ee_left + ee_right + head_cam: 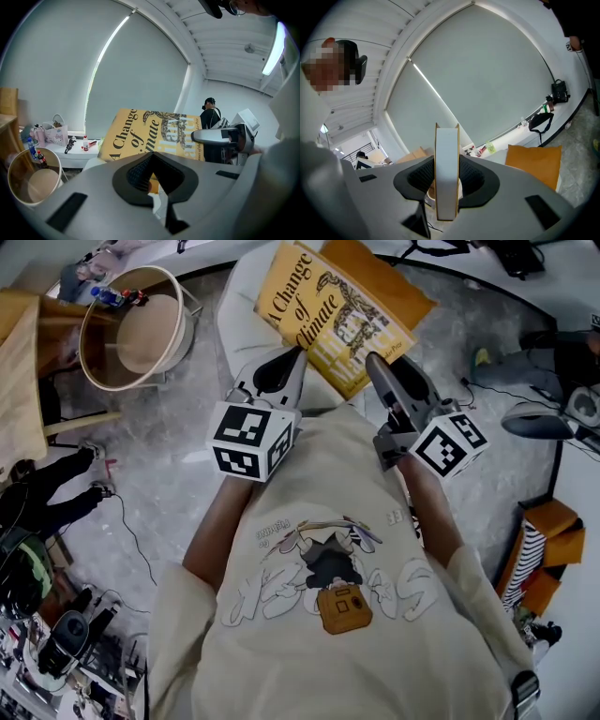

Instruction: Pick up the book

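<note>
Head view: looks steeply down past a cream T-shirt (pixel 337 615) at the yellow book (pixel 323 315), which is tilted and raised over a white rounded surface (pixel 239 306) and an orange pad (pixel 394 282). Right gripper (pixel 380 367) clamped on the book's lower right edge. Left gripper (pixel 286 362) tucked against the lower left edge. Round wooden tub (pixel 141 329) well apart at far left. By judgement, pick-up nearly complete, with the book seemingly off its support. Next calls for a firm clamp and a steady, level carry. Hard to tell here whether the far corner touches the pad.

Left gripper view: looks along the left gripper (pixel 152 176), jaws drawn together, nothing plainly pinched, only a sliver of yellow glimpsed behind the pads. Book (pixel 150 136) cover facing the camera just above. Lower edge cut off by the jaws, so contact there uncertain.

Right gripper view: shows the right gripper (pixel 446 185) clenched on the book (pixel 446 154), seen edge-on as a white page block between yellow covers, pads pressing both sides. Cover and title hidden. Orange pad (pixel 534 164) at right
</note>
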The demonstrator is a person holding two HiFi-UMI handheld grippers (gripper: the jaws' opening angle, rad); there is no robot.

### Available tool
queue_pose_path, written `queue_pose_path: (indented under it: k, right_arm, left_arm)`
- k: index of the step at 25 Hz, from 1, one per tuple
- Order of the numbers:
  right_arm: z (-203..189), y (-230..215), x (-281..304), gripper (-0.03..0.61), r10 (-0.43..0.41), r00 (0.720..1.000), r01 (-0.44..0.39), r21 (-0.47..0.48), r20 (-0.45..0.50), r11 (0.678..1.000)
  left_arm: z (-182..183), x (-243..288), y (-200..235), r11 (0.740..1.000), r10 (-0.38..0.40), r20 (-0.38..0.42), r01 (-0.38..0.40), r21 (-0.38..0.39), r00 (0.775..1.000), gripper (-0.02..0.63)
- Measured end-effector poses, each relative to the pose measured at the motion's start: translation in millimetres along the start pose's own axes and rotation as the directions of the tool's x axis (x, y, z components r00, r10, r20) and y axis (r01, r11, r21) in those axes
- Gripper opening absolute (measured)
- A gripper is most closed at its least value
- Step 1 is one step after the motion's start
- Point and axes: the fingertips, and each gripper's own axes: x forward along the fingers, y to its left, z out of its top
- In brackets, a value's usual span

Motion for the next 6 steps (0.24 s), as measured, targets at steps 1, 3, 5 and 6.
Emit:
queue_pose_path:
  k: [1, 3, 5, 6]
  right_arm:
    - [0.2, -1.1, 0.7, 0.164, 0.001, 1.0, -0.001, 0.004, -0.002, 1.0]
    - [2.8, -4.7, 5.1, 0.164, 0.014, 1.0, -0.014, 0.009, -0.004, 1.0]
    - [7.0, -8.7, 11.1, 0.164, 0.035, 0.999, -0.035, 0.006, -0.006, 0.999]
    - [9.1, -10.6, 14.1, 0.164, 0.047, 0.999, -0.047, 0.003, -0.007, 0.999]
  left_arm:
    - [-0.3, -0.4, 0.8, 1.0, 0.0, 0.0, 0.0, -0.001, 1.0, 0.006]
    - [1.1, 2.2, 4.1, 1.0, 0.003, 0.007, -0.003, 0.001, 1.0, 0.006]
    - [4.7, 7.4, 8.6, 1.0, 0.009, 0.021, -0.01, 0.006, 1.0, 0.006]
    - [6.7, 10.2, 10.8, 1.0, 0.013, 0.028, -0.013, 0.008, 1.0, 0.006]
